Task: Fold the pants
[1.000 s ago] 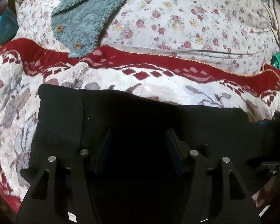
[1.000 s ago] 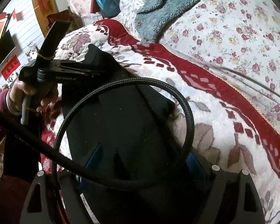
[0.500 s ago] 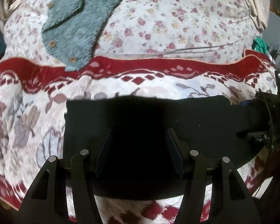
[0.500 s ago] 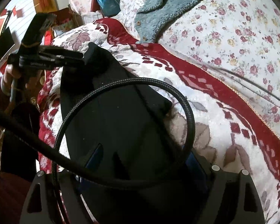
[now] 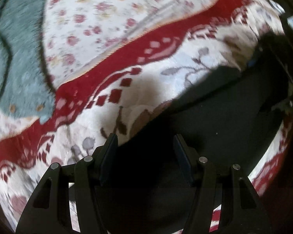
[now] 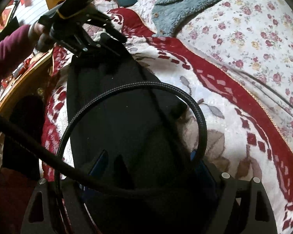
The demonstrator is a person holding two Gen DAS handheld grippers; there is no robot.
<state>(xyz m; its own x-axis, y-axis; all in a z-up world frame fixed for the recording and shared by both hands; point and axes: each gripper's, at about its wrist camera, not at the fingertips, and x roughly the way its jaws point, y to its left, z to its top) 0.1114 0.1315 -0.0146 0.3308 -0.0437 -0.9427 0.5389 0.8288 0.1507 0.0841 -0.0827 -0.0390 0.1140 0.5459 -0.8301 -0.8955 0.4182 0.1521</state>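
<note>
The black pants point(image 5: 214, 128) lie folded in a long strip on the red and white blanket point(image 5: 150, 66); in the right wrist view the pants point(image 6: 117, 113) run away from me. My left gripper point(image 5: 144, 146) is open, its fingers apart over the pants' near end. It also shows in the right wrist view point(image 6: 107, 44) at the far end of the pants, touching the cloth. My right gripper point(image 6: 148, 161) is wide apart with black cloth lying between its blue pads point(image 6: 99, 163); whether it pinches the cloth is hidden.
A teal fleece garment point(image 6: 185, 5) lies on the floral quilt point(image 6: 254, 29) behind the blanket. A braided black cable point(image 6: 166, 89) loops over the pants in the right wrist view. A wooden bed edge point(image 6: 19, 83) is at the left.
My left gripper has swung left and tilted, so the pants now fill the lower right of its view. In the right wrist view the left gripper moved right, onto the pants' far end.
</note>
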